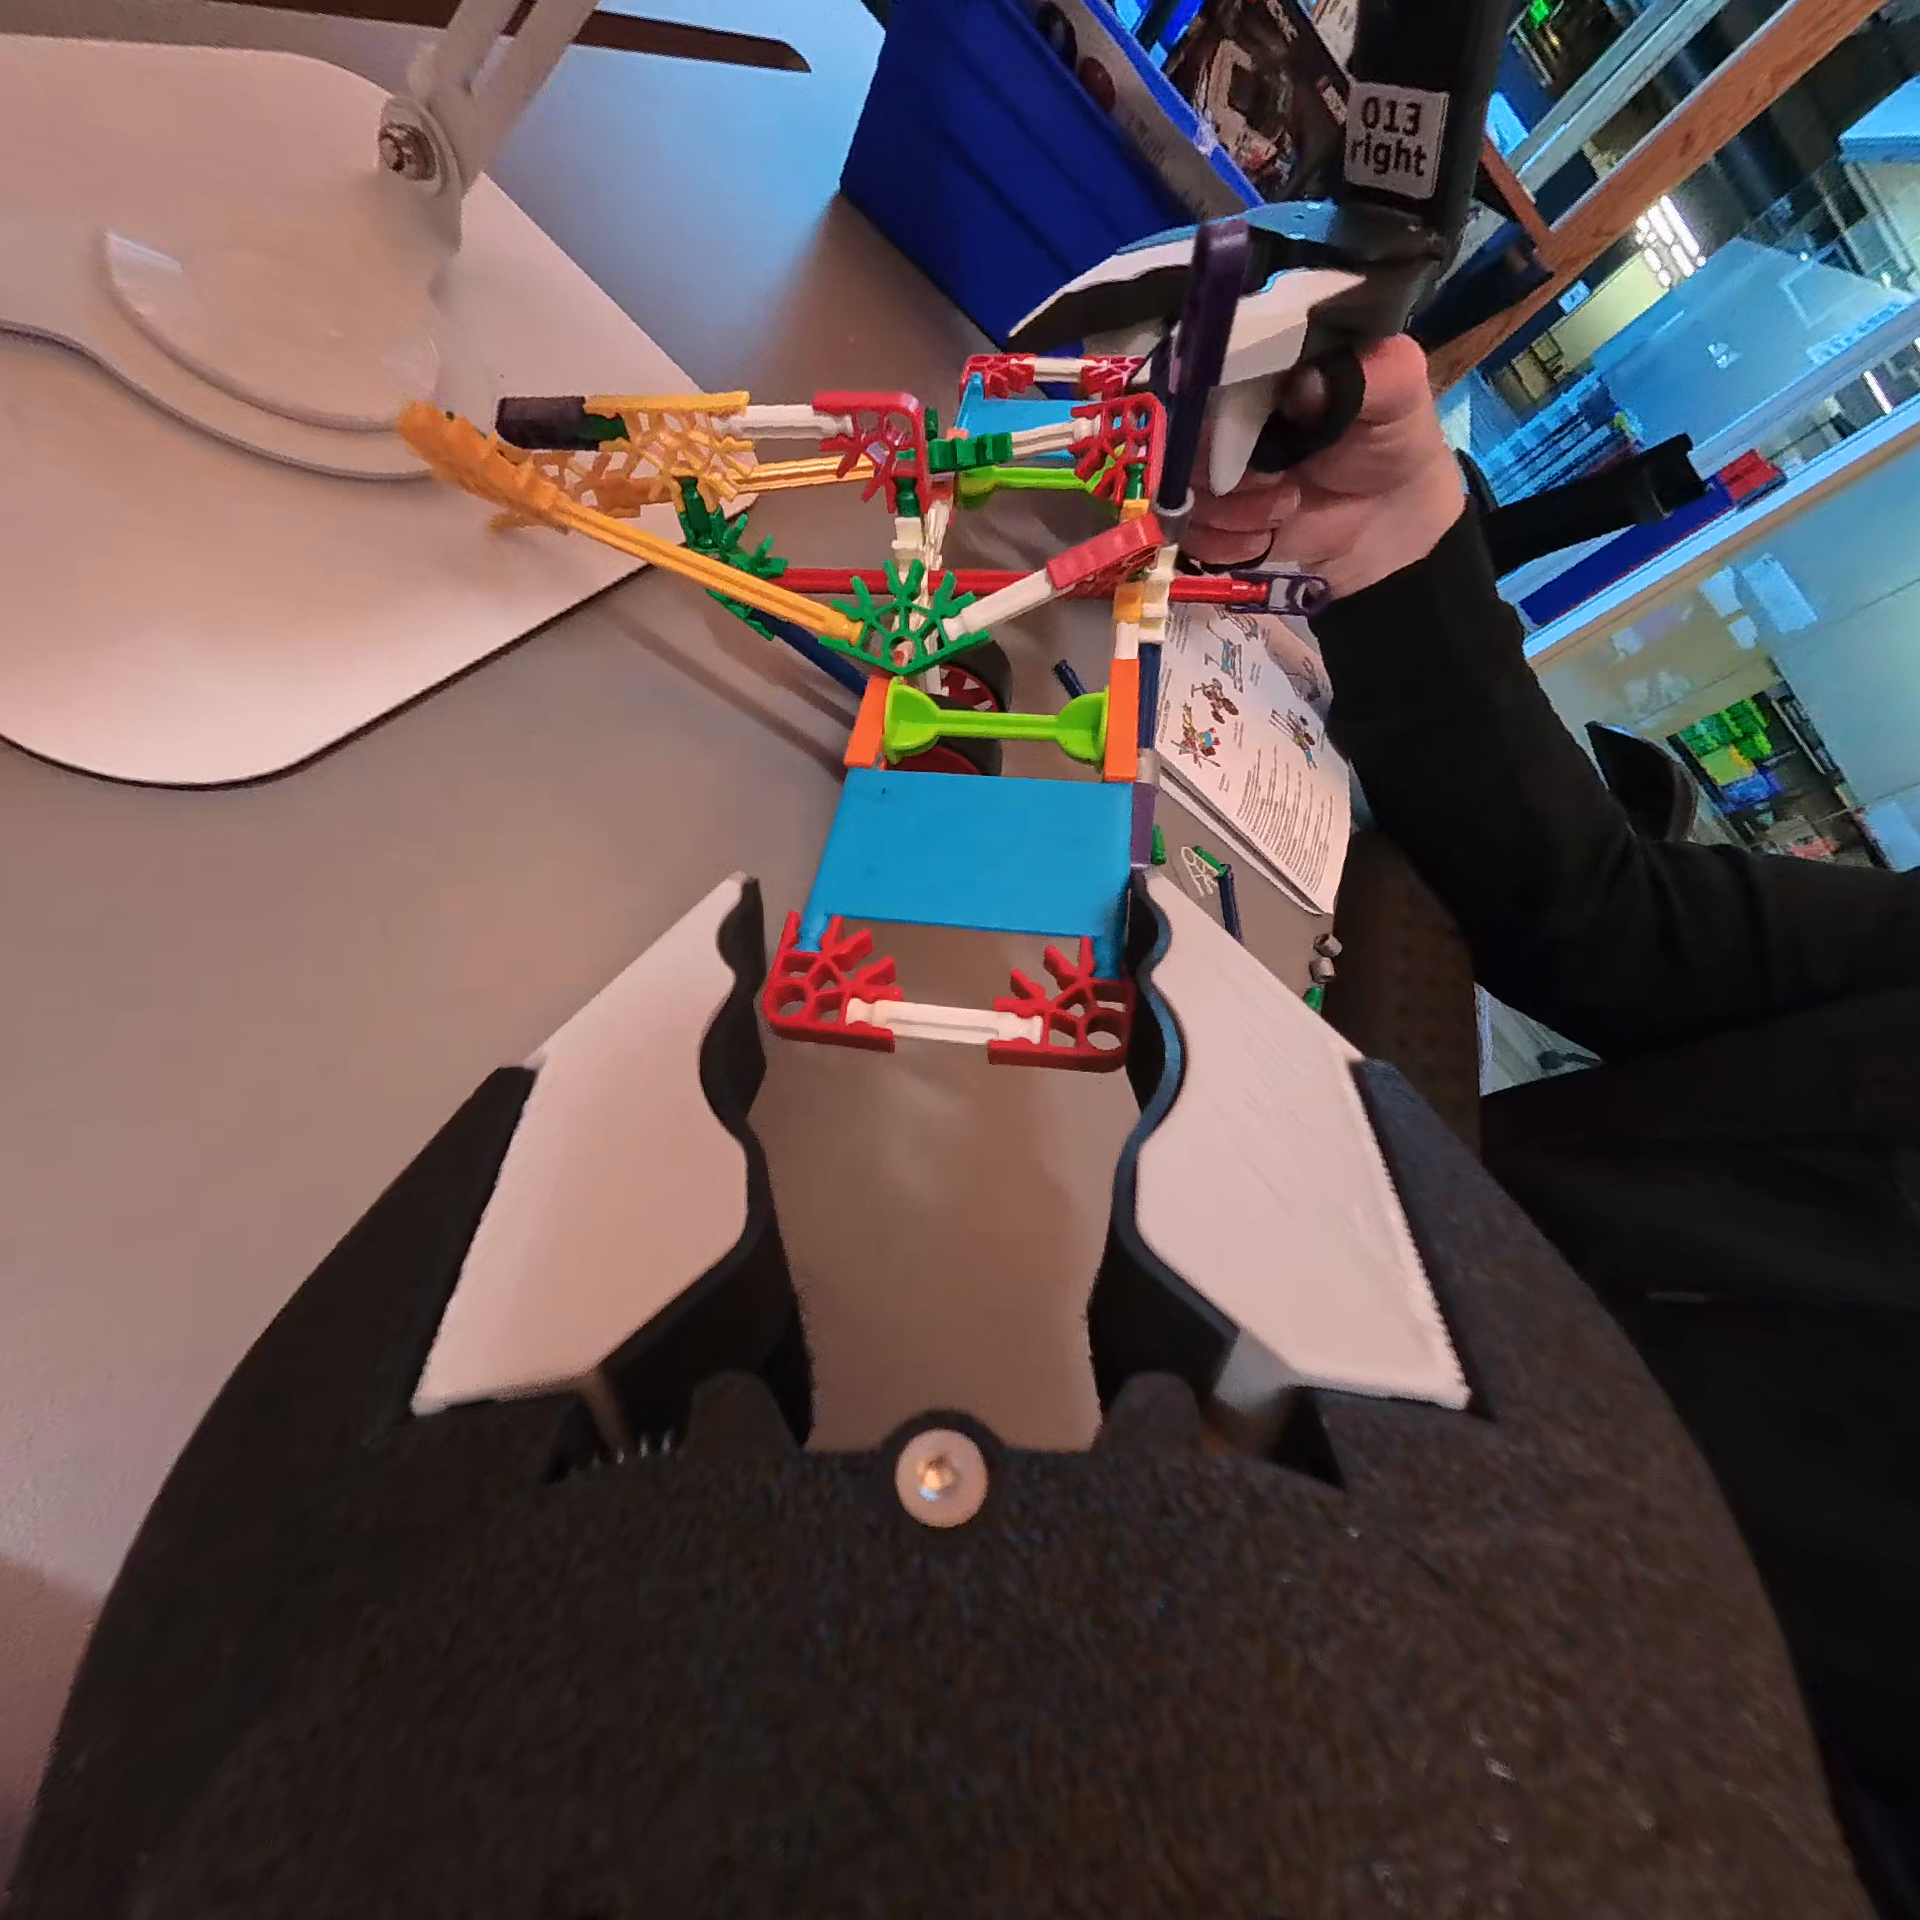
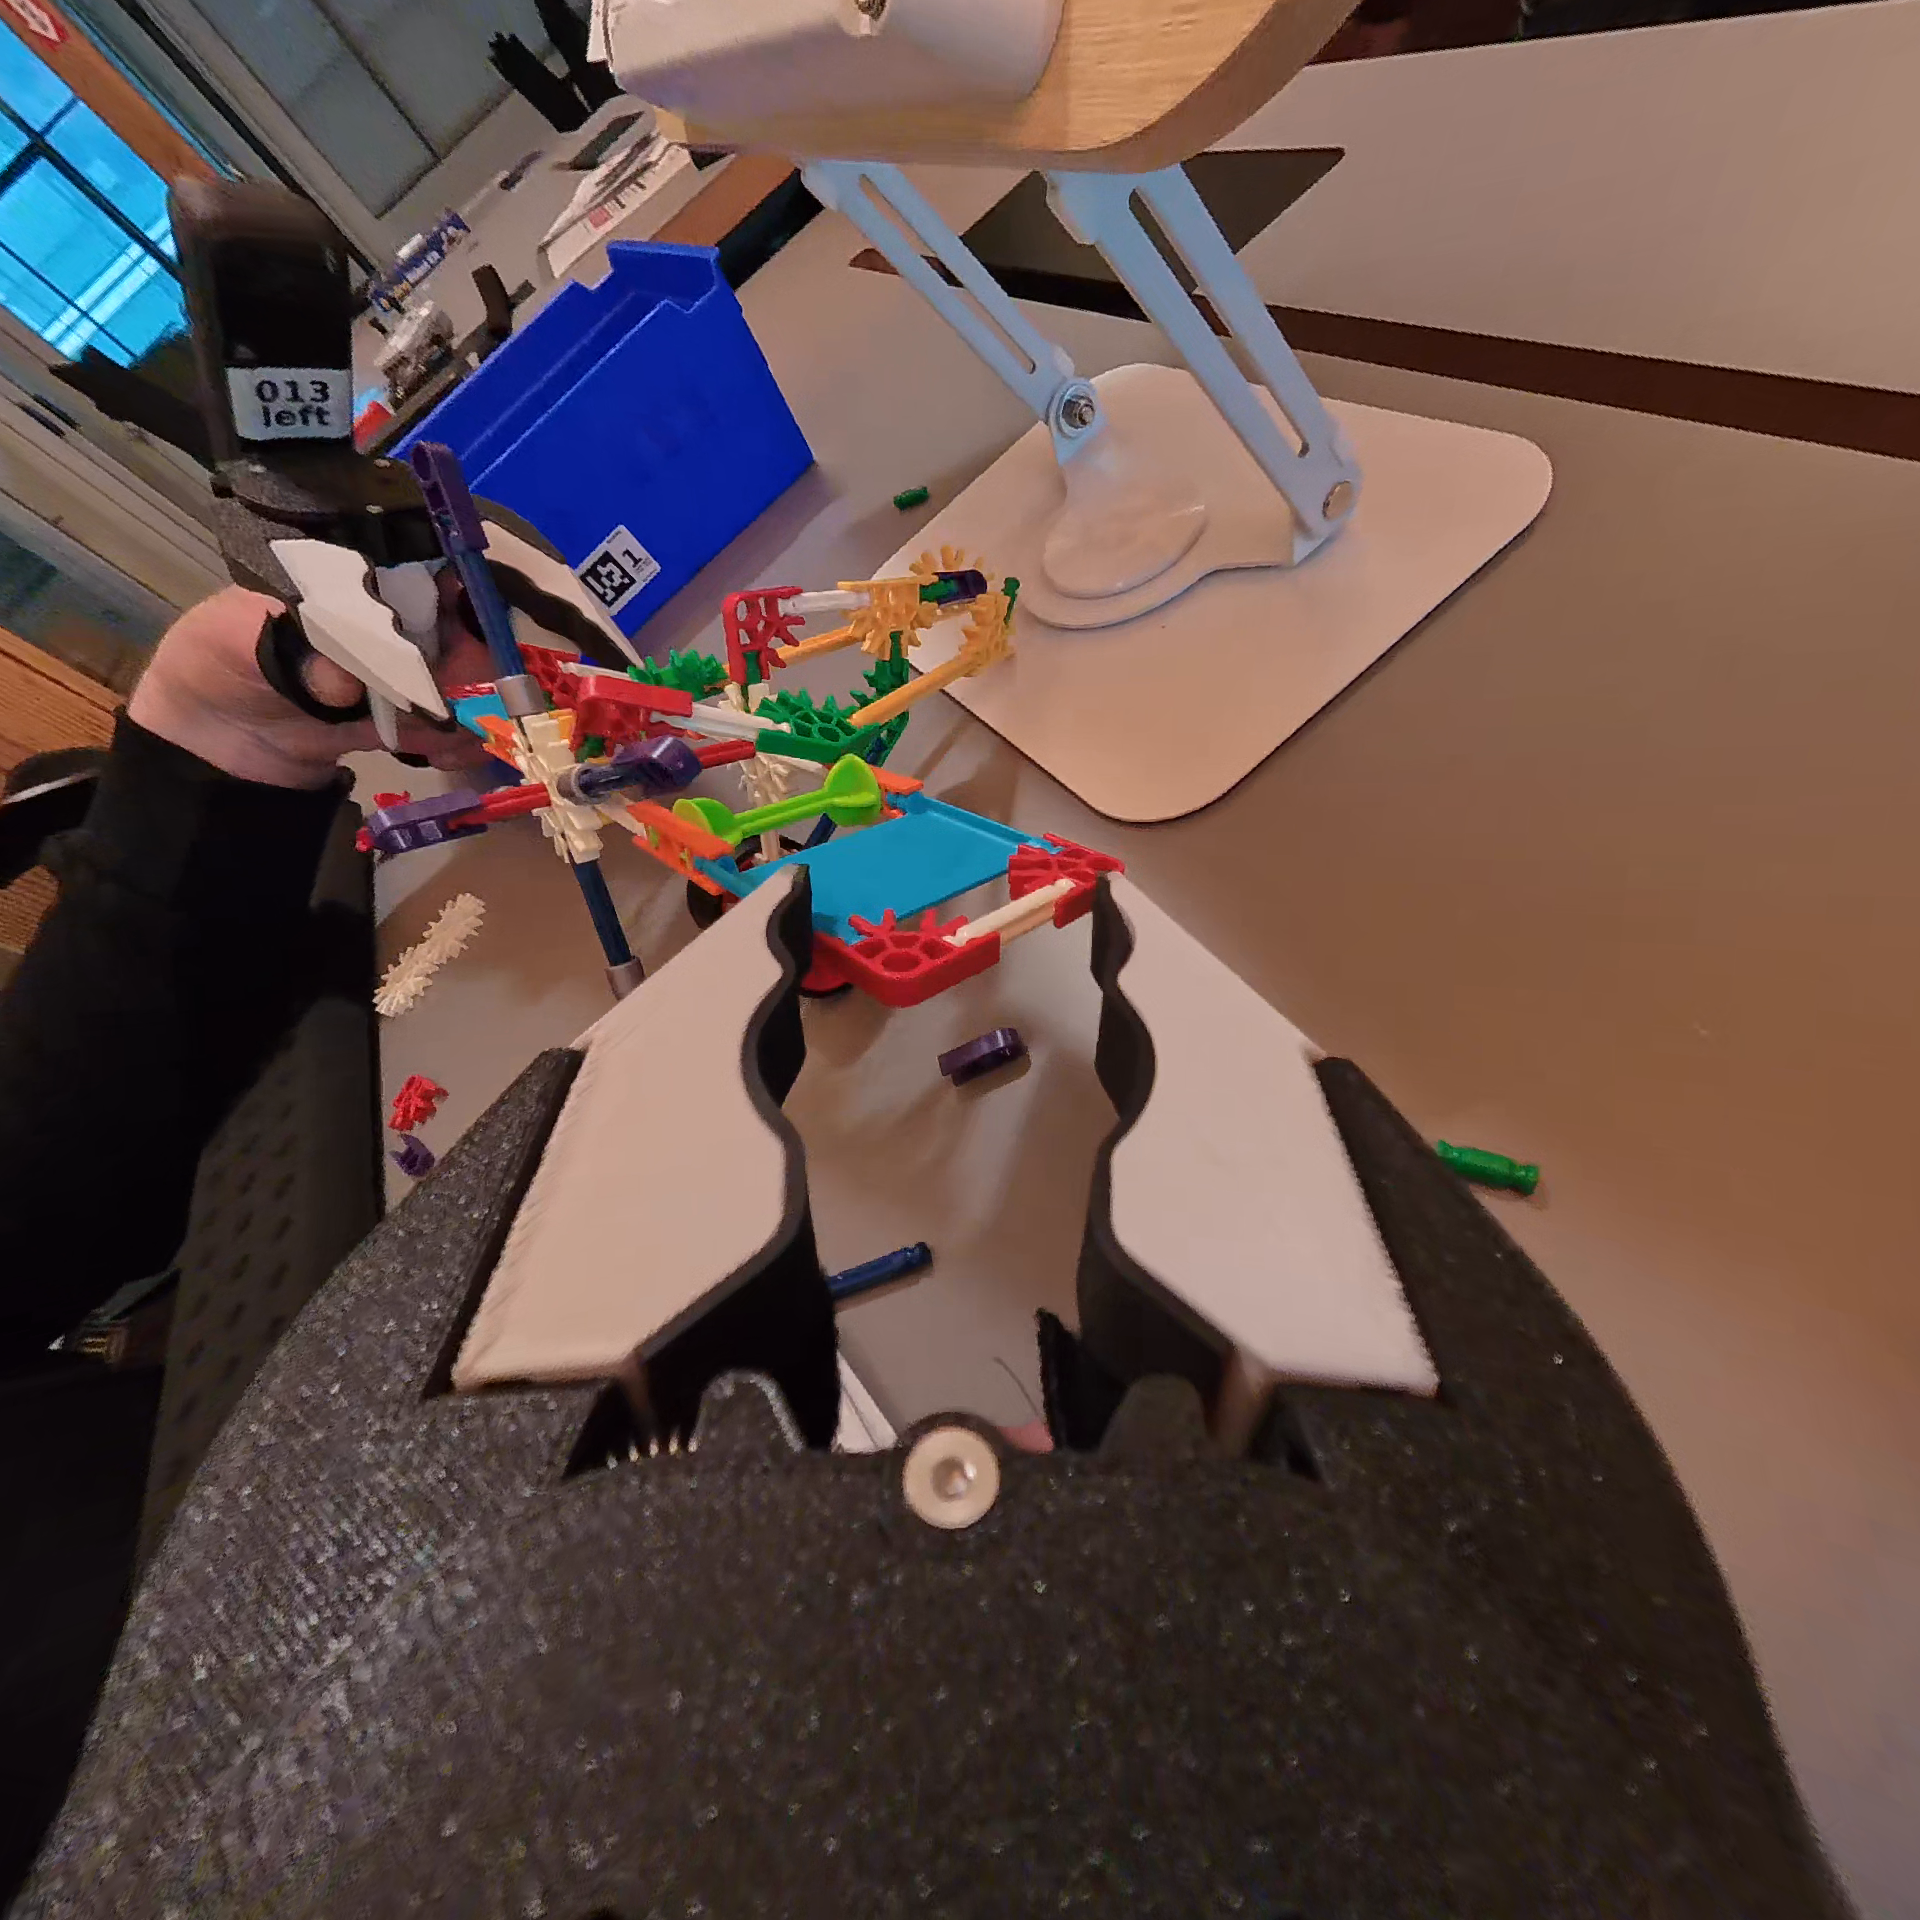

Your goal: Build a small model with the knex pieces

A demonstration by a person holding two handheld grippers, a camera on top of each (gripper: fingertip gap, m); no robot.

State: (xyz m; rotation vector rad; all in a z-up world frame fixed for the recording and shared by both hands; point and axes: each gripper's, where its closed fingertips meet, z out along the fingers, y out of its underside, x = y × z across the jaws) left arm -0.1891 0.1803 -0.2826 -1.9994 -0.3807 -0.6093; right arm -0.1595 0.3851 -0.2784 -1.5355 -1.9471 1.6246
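Observation:
A colourful rod-and-connector toy model (image 1: 935,623) with a blue panel (image 1: 977,852) at each end hangs between my two grippers over the grey table (image 1: 312,935). My left gripper (image 1: 940,935) is shut on the near end, its fingers pressing the red corner connectors. My right gripper (image 2: 945,904) is shut on the other end's blue panel (image 2: 904,862) and red corners. Each gripper shows at the far end in the other's view: the right one (image 1: 1164,384) and the left one (image 2: 457,644). A blue rod with a purple tip (image 2: 478,582) sticks up beside the left gripper.
A blue bin (image 2: 623,416) stands behind the model. A white stand's flat base (image 2: 1299,623) lies next to the model's yellow arm. An open instruction booklet (image 1: 1268,758) lies at the table edge. A purple connector (image 2: 982,1055), green rod (image 2: 1486,1166) and blue rod (image 2: 883,1268) lie loose. Tip to tip, the grippers are about 20 cm apart.

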